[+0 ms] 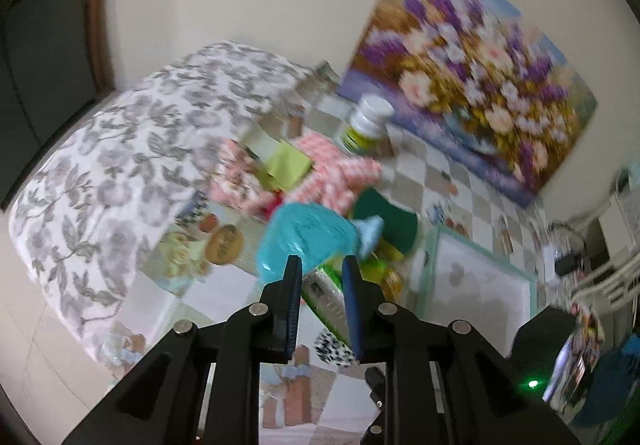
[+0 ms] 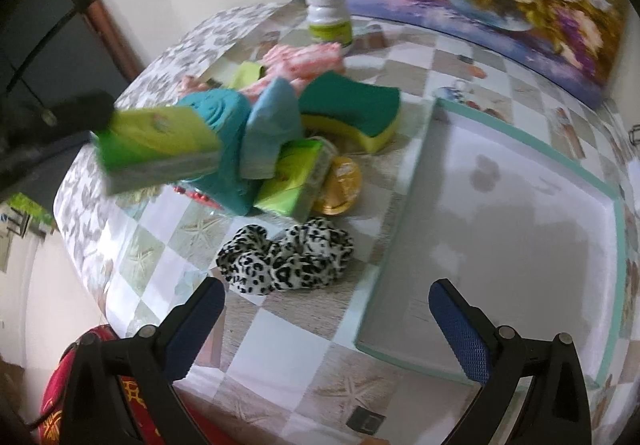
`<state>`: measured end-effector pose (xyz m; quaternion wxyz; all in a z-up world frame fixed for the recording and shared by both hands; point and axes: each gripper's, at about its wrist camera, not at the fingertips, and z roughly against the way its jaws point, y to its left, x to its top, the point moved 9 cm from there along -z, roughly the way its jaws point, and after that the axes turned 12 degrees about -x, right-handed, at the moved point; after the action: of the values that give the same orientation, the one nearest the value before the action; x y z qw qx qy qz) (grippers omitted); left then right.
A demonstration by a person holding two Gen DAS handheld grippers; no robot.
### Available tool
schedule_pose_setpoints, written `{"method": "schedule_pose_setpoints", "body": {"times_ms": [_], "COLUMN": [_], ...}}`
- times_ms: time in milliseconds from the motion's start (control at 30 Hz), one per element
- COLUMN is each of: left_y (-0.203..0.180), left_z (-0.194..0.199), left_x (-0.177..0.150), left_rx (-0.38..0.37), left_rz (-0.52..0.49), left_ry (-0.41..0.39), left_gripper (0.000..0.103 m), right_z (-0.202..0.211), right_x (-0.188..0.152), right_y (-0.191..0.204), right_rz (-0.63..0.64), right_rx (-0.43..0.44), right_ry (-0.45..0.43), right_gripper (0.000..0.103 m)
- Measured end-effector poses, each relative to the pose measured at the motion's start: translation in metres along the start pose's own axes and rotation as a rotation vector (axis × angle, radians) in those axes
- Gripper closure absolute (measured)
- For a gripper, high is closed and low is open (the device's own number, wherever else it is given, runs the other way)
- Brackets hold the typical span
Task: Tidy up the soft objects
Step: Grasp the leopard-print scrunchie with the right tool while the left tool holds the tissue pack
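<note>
- The white tray (image 2: 500,245) is sitting beside the heap; the passing load could be clipping its rim.
- The left gripper (image 1: 322,269) is pinching a green tissue pack (image 2: 160,149) by one end, aloft over the heap; it may be slipping.
- The right gripper (image 2: 326,287) is hanging spread wide by the leopard scrunchie (image 2: 288,257), risking a bump.

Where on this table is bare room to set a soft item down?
The white tray with the mint rim is bare inside. The checkered tablecloth is free in front of the leopard-print scrunchie. Behind it, around the green-and-yellow sponge, the items are piled close.
</note>
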<state>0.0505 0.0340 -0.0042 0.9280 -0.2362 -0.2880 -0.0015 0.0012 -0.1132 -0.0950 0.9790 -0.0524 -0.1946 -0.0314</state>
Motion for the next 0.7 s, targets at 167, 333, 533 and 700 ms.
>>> {"method": "schedule_pose_setpoints", "body": {"times_ms": [167, 333, 533, 700], "left_y": [0.027, 0.042, 0.044, 0.045], "left_z": [0.009, 0.009, 0.008, 0.007], "left_x": [0.008, 0.008, 0.007, 0.007], "left_rx": [0.014, 0.004, -0.006, -0.006], "left_rz": [0.068, 0.115, 0.124, 0.128], "left_ry": [-0.035, -0.03, -0.022, -0.02], "left_gripper": [0.082, 0.082, 0.082, 0.082], "right_z": [-0.01, -0.019, -0.032, -0.044], "right_x": [0.002, 0.004, 0.001, -0.002], "right_y": [0.02, 0.037, 0.047, 0.046], "right_rz": [0.032, 0.076, 0.116, 0.102], "right_rx": [0.037, 0.041, 0.015, 0.018], "right_ry": [0.011, 0.014, 0.034, 0.061], "right_gripper": [0.0, 0.0, 0.009, 0.032]}}
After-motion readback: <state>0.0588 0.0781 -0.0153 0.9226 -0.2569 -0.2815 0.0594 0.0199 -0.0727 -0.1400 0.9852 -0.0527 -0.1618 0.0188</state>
